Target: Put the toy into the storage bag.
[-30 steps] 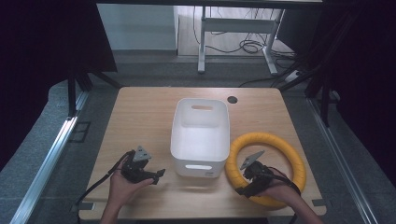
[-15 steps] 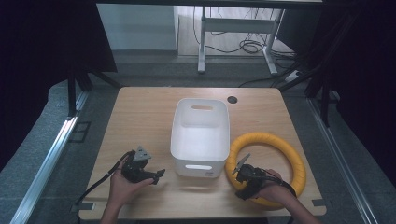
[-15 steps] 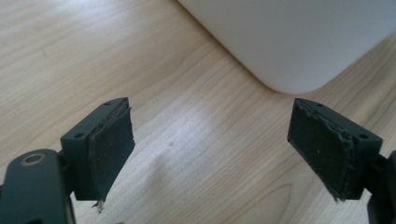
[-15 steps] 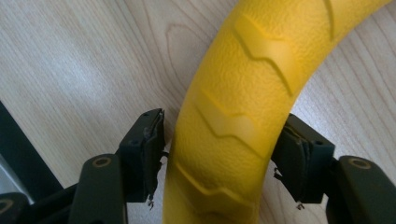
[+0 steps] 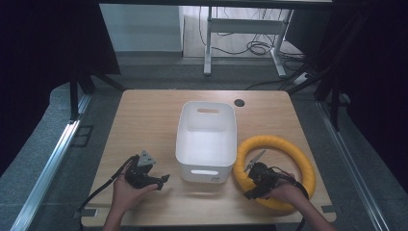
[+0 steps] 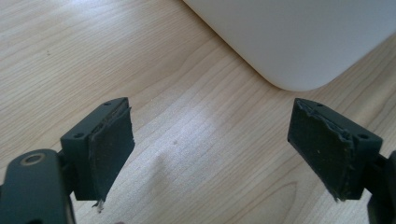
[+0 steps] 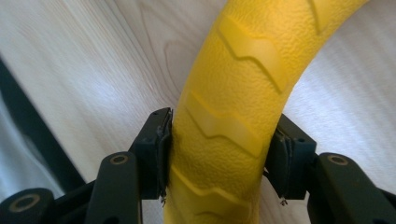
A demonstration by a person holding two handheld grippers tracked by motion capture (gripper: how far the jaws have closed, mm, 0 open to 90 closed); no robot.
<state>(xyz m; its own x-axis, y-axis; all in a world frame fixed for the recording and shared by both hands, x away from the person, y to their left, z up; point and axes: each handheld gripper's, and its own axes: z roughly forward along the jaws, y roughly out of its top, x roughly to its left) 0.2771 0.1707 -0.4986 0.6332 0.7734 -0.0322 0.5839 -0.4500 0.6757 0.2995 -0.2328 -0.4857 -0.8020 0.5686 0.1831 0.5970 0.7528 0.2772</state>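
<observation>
Two grippers | right gripper point(image 5: 251, 189) jaws clamped across yellow ring point(image 5: 284, 144), flat on table point(image 5: 144, 115) | left gripper point(image 5: 161, 180) jaws apart

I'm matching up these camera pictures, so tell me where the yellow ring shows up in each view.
High view: the textured yellow rubber ring lies flat at lower right, beside the white plastic bin.
Left gripper view: no ring; a bin corner at top.
Right gripper view: ring runs up the centre, between the right tongs.
Shared landmark: the wooden table.
</observation>
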